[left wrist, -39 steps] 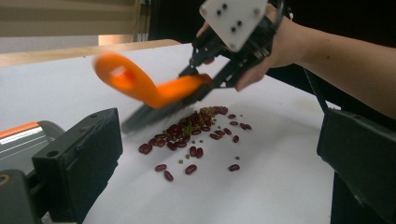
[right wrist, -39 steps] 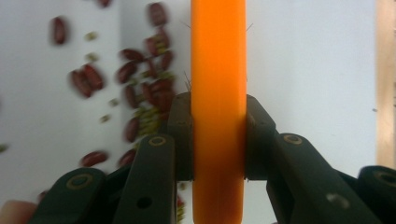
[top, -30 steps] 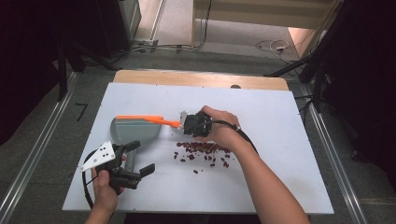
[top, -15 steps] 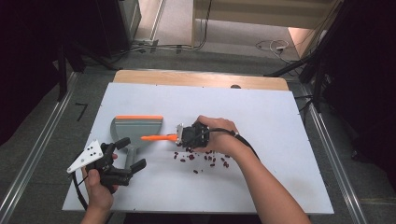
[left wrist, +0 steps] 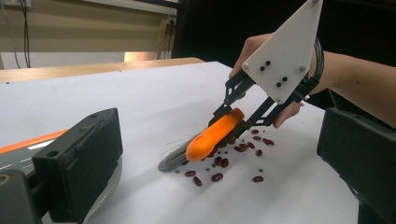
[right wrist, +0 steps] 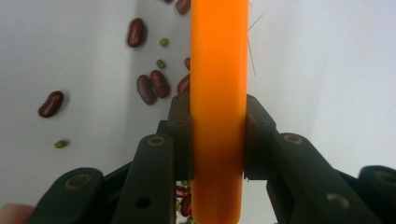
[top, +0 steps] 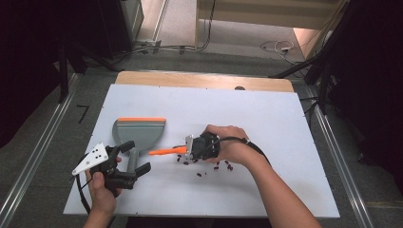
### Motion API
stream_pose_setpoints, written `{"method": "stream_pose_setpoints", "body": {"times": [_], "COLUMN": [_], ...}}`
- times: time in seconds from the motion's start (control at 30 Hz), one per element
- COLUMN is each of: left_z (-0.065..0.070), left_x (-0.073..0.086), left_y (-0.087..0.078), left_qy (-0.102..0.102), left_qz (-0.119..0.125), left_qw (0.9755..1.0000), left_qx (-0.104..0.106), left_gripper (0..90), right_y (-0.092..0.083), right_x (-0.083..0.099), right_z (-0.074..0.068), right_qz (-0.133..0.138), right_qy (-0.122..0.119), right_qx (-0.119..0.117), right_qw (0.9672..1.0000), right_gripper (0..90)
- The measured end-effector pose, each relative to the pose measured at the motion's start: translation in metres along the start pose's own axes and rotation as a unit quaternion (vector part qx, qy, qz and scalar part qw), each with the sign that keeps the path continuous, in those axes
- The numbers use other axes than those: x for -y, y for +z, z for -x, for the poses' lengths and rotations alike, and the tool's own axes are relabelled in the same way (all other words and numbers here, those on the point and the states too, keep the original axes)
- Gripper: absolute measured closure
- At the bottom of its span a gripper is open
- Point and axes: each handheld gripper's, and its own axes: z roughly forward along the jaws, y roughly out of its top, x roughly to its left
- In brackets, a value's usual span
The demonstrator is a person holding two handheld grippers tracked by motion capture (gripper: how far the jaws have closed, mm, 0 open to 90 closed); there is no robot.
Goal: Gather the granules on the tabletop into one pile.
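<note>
The right gripper (top: 190,148) is seen at the centre of the high view, its jaws clamped on the orange handle of a small brush (top: 167,151). The left gripper (top: 133,157), at the lower left, is held with its jaws apart, one on each side of the grey handle of the dustpan (top: 140,133). The white table (top: 266,114) is left bare toward its upper and right edges. Red beans (top: 216,166) are scattered just beneath the right hand (top: 230,145); bristles (left wrist: 173,156) are pressed to the surface beside them.
</note>
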Motion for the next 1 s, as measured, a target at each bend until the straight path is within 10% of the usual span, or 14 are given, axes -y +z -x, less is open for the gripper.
{"method": "stream_pose_setpoints", "body": {"times": [0.3,0.43,0.47,0.5,0.63,0.87,1.0], "left_z": [-0.002,-0.003,-0.003,-0.003,-0.003,-0.003,-0.003], "left_x": [0.000,0.000,0.000,0.000,0.000,-0.001,0.000], "left_y": [0.000,-0.001,-0.001,-0.001,-0.001,-0.001,-0.001], "left_qy": [-0.004,-0.005,-0.005,-0.005,-0.006,-0.006,-0.007], "left_qz": [0.002,0.003,0.003,0.003,0.004,0.005,0.004], "left_qw": [1.0000,0.9999,0.9999,0.9999,0.9999,0.9999,0.9999], "left_qx": [-0.006,-0.009,-0.009,-0.009,-0.011,-0.010,-0.010], "left_gripper": [1.3,1.3,1.3,1.3,1.3,1.3,1.3], "right_y": [-0.017,-0.032,-0.037,-0.041,-0.045,-0.036,-0.028], "right_x": [0.008,0.012,0.012,0.011,0.005,-0.008,-0.015], "right_z": [0.017,0.025,0.026,0.026,0.022,0.011,0.006], "right_qz": [0.030,0.055,0.063,0.072,0.076,0.083,0.098], "right_qy": [0.086,0.170,0.203,0.252,0.285,0.349,0.390], "right_qx": [0.041,0.008,-0.009,-0.051,-0.075,-0.157,-0.202], "right_qw": [0.9950,0.9838,0.9772,0.9636,0.9524,0.9201,0.8933], "right_gripper": [68.7,68.7,68.7,68.7,68.7,68.7,68.7]}}
